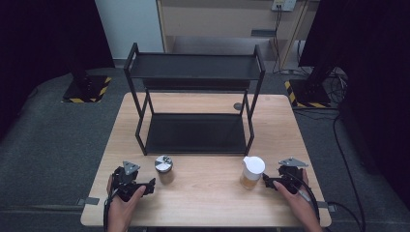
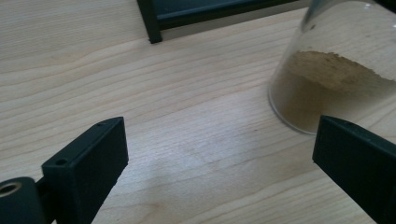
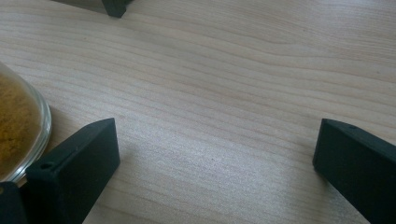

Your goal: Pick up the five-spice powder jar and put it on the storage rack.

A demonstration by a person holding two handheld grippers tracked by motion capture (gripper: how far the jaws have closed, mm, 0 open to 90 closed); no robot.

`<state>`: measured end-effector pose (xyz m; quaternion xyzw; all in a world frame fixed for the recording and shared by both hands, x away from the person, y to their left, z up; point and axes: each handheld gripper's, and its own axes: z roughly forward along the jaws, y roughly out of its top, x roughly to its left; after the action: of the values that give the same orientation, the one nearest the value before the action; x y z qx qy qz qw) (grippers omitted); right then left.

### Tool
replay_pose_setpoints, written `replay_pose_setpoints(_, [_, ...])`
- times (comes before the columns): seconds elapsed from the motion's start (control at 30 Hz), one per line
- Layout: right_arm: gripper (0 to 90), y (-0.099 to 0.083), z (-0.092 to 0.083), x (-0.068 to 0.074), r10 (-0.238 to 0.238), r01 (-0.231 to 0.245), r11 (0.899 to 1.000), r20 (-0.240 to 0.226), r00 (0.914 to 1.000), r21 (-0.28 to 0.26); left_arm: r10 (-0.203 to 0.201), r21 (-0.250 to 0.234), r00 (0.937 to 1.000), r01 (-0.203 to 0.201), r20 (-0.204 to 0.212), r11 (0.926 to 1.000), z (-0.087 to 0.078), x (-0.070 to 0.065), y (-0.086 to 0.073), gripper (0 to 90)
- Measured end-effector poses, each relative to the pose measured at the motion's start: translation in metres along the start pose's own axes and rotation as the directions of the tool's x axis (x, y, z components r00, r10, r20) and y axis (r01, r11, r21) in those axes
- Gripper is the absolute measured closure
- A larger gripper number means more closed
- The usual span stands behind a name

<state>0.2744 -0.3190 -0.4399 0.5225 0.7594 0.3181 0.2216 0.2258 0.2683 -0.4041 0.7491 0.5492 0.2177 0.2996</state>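
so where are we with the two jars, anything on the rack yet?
Nothing done: both shelves of the black rack look bare. The metal-lidded jar and the white-lidded jar stand on the table before it. In hand: left gripper and right gripper sit beside them, jaws open, gripping nothing. Left, probably: grasping and shelving both.

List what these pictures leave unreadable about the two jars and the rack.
- Silver-lidded jar: high view too small to identify its powder; left gripper view's top edge cuts off its lid.
- White-lidded jar: right gripper view's left edge and near jaw hide most of it.
- Rack: upper shelf hides the table behind it.
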Motion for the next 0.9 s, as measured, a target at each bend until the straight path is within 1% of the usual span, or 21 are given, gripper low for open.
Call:
replay_pose_setpoints(0.13, [1.4,0.0,0.0,0.0,-0.001,0.001,1.0,-0.001,1.0,0.0,0.013,0.006,0.9998,-0.013,0.016,0.9999,0.002,-0.003,0.002,2.2])
replay_pose_setpoints(0.23, [1.4,0.0,0.0,0.0,-0.001,0.001,1.0,-0.001,1.0,0.0,0.032,0.009,0.999,-0.032,0.032,0.9994,0.003,-0.005,0.004,2.2])
replay_pose_setpoints(0.37, [1.4,0.0,0.0,0.0,-0.001,0.001,1.0,-0.001,1.0,0.0,0.04,0.006,0.9982,-0.041,0.044,0.9992,0.004,-0.006,0.005,2.2])
replay_pose_setpoints(0.7, [1.4,0.0,0.0,0.0,-0.002,0.002,1.0,-0.002,1.0,0.0,0.072,-0.008,0.9928,-0.072,0.096,0.9974,0.006,-0.011,0.008,2.2])
replay_pose_setpoints(0.9, [1.4,0.0,0.0,0.0,-0.002,0.002,1.0,-0.002,1.0,0.0,0.068,-0.016,0.9909,-0.067,0.116,0.9976,0.01,-0.015,0.01,2.1])
